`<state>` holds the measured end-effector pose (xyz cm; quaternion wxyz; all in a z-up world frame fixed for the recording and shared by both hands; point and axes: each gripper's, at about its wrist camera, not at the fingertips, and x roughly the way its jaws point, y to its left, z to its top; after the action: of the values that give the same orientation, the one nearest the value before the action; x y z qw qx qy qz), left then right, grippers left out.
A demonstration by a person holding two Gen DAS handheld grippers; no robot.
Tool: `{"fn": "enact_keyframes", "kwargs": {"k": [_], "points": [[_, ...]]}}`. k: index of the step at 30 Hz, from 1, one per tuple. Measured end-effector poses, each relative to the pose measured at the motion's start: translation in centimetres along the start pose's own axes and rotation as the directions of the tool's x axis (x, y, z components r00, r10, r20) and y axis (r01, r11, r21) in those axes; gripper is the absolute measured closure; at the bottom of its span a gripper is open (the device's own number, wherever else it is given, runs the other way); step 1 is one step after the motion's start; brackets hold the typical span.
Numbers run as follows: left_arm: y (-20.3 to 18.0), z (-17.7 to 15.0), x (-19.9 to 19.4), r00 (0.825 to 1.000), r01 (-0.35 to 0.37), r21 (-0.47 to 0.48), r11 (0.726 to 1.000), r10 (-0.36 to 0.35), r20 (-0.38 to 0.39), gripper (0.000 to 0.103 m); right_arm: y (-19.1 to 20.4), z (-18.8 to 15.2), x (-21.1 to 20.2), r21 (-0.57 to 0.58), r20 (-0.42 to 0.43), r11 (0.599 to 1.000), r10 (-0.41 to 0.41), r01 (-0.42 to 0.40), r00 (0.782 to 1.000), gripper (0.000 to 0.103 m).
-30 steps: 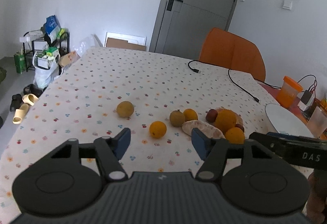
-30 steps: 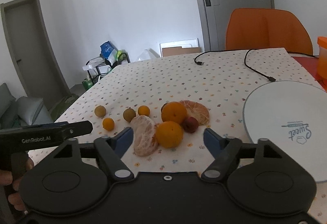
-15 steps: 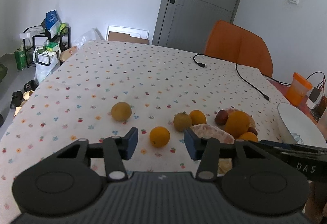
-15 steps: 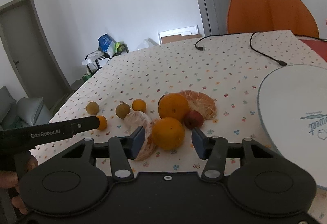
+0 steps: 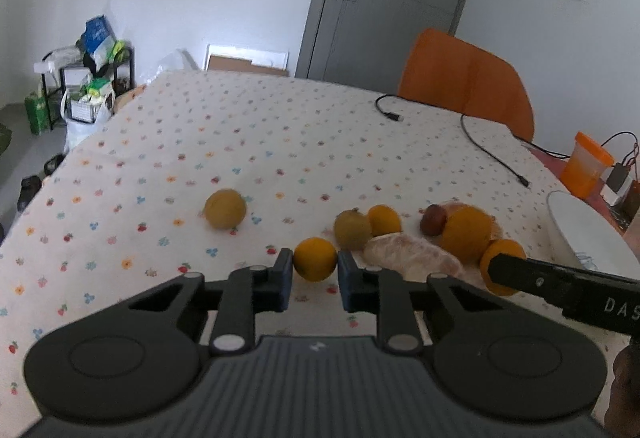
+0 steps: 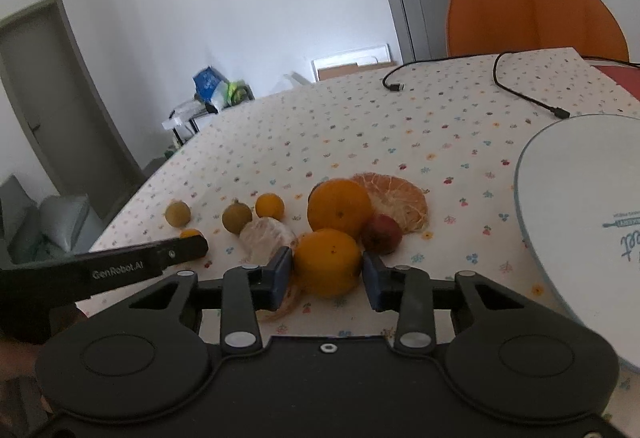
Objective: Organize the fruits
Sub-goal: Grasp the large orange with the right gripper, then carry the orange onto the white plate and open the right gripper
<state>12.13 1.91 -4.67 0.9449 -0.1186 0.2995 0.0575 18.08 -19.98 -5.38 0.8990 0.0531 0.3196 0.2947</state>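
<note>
Nearest to me, both grippers are down at the near edge of the fruit pile on the flowered tablecloth (image 5: 280,142). The left gripper (image 5: 315,270) has closed down to a narrow gap on the small orange (image 5: 315,259), its blue pads touching the fruit on either side across its widest part. The right gripper (image 6: 327,270) has the larger orange (image 6: 327,267) between its fingers and its jaws are closing; the left pad looks to be touching the skin, the right one just beside it. Both fruits look firm, round and fairly light, with smooth skin, so I would expect them to roll or squirt out if pinched off-centre; taking them across the middle, as here, seems right, with only moderate pressure. Just behind the larger orange sits the peeled citrus half (image 6: 266,238), soft and likely to tear or crush, better scooped gently from its sides. A little farther lie a small red fruit (image 6: 382,234), a second big orange (image 6: 340,204) and an opened peel with segments (image 6: 396,194), touching one another. To the left are two dull green-brown fruits (image 6: 237,217) and a little orange one (image 6: 269,205). At the right, well apart from the pile, lies the pale round plate (image 6: 580,206), a likely place for them. Far back, a black cable (image 6: 520,94) and an orange chair (image 6: 532,14).
</note>
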Motion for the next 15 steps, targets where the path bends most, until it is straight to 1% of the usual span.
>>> {"fn": "enact_keyframes", "kwargs": {"k": [3, 9, 12, 15], "points": [[-0.8, 0.2, -0.6, 1.000, 0.018, 0.002, 1.000, -0.018, 0.010, 0.081, -0.3, 0.0, -1.2, 0.016, 0.042, 1.000, 0.014, -0.014, 0.999, 0.067], [-3.3, 0.4, -1.6, 0.998, 0.052, 0.045, 0.998, -0.054, 0.025, 0.081, -0.8, 0.4, -3.6, 0.030, 0.100, 0.999, 0.034, -0.037, 0.994, 0.067], [-4.7, 0.7, -2.0, 0.996, 0.083, 0.047, 0.995, -0.085, 0.035, 0.081, -1.1, 0.6, -5.0, 0.031, 0.133, 0.999, 0.025, -0.030, 0.991, 0.067], [-6.3, 1.0, -2.0, 0.993, 0.108, 0.053, 0.993, -0.111, 0.047, 0.081, -1.8, 0.7, -6.1, 0.039, 0.147, 0.999, 0.006, -0.012, 0.989, 0.067]]}}
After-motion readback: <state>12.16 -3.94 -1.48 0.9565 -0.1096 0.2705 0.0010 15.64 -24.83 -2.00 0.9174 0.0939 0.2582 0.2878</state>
